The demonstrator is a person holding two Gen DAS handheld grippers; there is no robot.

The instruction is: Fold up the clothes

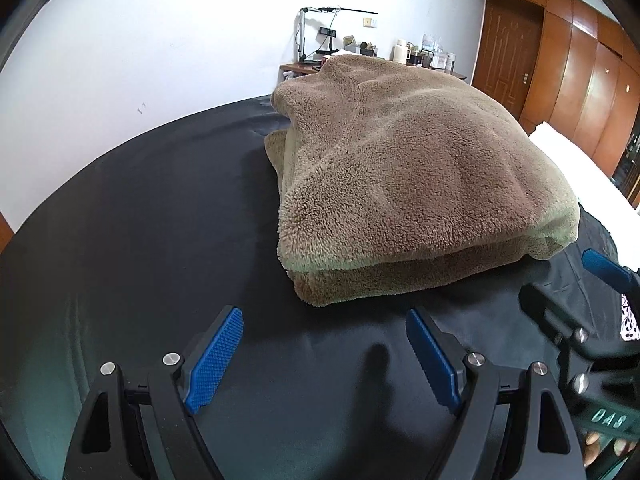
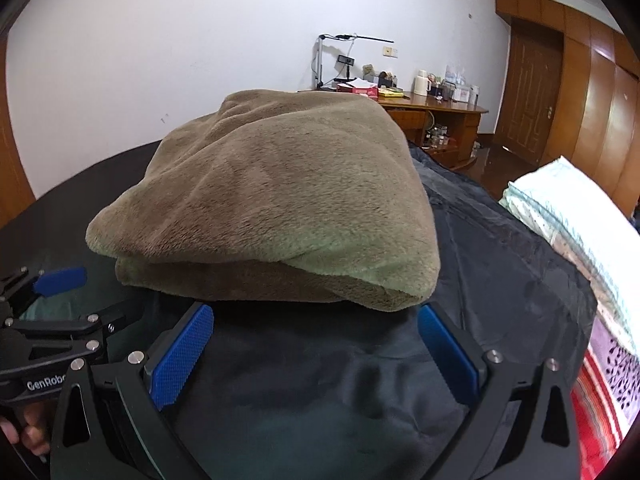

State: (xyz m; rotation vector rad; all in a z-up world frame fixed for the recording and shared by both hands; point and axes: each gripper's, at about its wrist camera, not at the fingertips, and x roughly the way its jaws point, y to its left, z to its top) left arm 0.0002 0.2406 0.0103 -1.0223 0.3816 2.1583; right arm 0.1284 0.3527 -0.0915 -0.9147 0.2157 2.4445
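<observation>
Only rightward: striped bedding.

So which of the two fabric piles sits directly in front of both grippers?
The brown fleece garment, folded on the black sheet; the white patterned bedding lies off to the right.

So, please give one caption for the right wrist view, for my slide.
Open right gripper faces a folded brown fleece garment on black cloth.

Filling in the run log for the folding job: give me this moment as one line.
brown fleece garment: folded on black sheet | left claw: open, empty, short of garment | right claw: open, empty, at garment's near edge
</observation>
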